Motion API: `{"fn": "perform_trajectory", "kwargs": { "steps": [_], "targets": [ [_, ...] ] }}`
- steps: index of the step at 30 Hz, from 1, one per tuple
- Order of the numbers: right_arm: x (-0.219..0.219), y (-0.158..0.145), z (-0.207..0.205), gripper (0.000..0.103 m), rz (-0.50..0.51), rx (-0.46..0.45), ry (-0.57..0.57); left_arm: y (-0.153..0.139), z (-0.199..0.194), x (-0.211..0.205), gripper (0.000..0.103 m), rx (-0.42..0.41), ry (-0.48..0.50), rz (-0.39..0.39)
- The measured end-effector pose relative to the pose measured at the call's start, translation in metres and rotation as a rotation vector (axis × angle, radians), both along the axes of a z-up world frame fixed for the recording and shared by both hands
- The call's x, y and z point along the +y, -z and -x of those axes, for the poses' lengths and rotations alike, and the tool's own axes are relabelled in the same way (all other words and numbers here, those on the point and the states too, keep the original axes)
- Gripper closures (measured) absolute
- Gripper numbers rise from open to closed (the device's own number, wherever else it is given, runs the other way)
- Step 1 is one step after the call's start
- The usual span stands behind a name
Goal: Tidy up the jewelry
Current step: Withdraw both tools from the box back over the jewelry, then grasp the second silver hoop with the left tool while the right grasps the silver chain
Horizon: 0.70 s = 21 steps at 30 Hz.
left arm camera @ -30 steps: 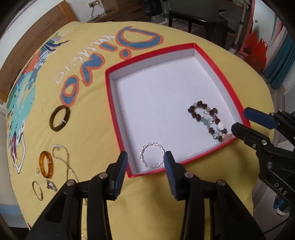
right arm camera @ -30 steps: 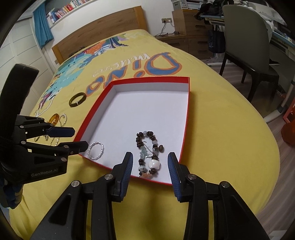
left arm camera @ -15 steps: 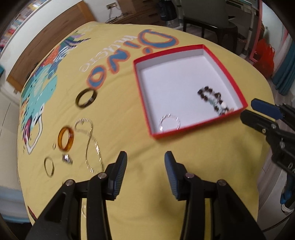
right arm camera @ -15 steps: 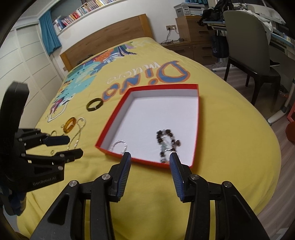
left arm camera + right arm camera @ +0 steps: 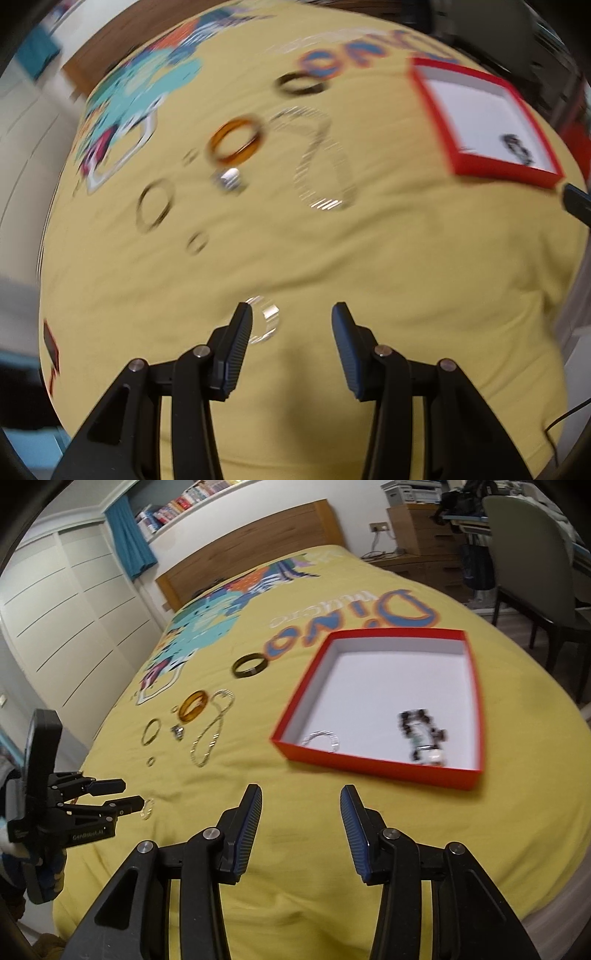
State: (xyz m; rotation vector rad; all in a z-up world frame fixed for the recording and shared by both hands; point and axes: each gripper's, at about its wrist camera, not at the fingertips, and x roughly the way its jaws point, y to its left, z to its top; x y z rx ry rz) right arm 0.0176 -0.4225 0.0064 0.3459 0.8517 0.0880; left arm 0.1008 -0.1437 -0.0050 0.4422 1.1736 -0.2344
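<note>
A red box point(image 5: 369, 761) with a white floor lies on the yellow bedspread and holds a silver twisted bangle point(image 5: 321, 740) and a beaded bracelet point(image 5: 421, 738). To its left lie a dark bangle point(image 5: 250, 665), an orange bangle point(image 5: 194, 705), a silver chain point(image 5: 210, 734), a thin gold ring point(image 5: 149, 731) and a small charm point(image 5: 178, 732). My left gripper point(image 5: 291, 317) hangs open over the bedspread, and a clear ring point(image 5: 264, 321) lies just inside its left finger, untouched. My right gripper point(image 5: 301, 797) is open and empty, short of the box's near edge. The left wrist view is blurred.
A wooden headboard point(image 5: 258, 539) and white wardrobe doors point(image 5: 74, 609) stand beyond the bed. A chair point(image 5: 535, 565) and a desk are at the right. Another small ring point(image 5: 150, 761) lies near the left gripper point(image 5: 127, 794). The bed's edge falls away at the front.
My left gripper has swung left, from the box's near corner to the loose jewelry and the clear ring. The right gripper has drawn back from the beaded bracelet, which stays in the box.
</note>
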Motion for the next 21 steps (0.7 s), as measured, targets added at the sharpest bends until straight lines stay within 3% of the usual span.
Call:
{"fn": "perform_trajectory", "kwargs": {
  "steps": [4, 7, 11, 21],
  "targets": [
    [0.023, 0.004, -0.009, 0.058, -0.007, 0.012, -0.049, 0.012, -0.013, 0.047, 0.060, 0.016, -0.099, 0.009],
    [0.043, 0.007, -0.019, 0.058, -0.007, 0.023, -0.090, 0.019, -0.019, 0.067, 0.060, 0.043, -0.132, 0.065],
    [0.063, 0.010, -0.032, 0.057, 0.002, 0.040, -0.132, 0.027, -0.020, 0.072, 0.060, 0.072, -0.116, 0.160],
    [0.104, 0.022, -0.062, 0.057, 0.036, 0.084, -0.220, 0.064, -0.045, 0.075, 0.061, 0.141, -0.135, 0.178]
  ]
}}
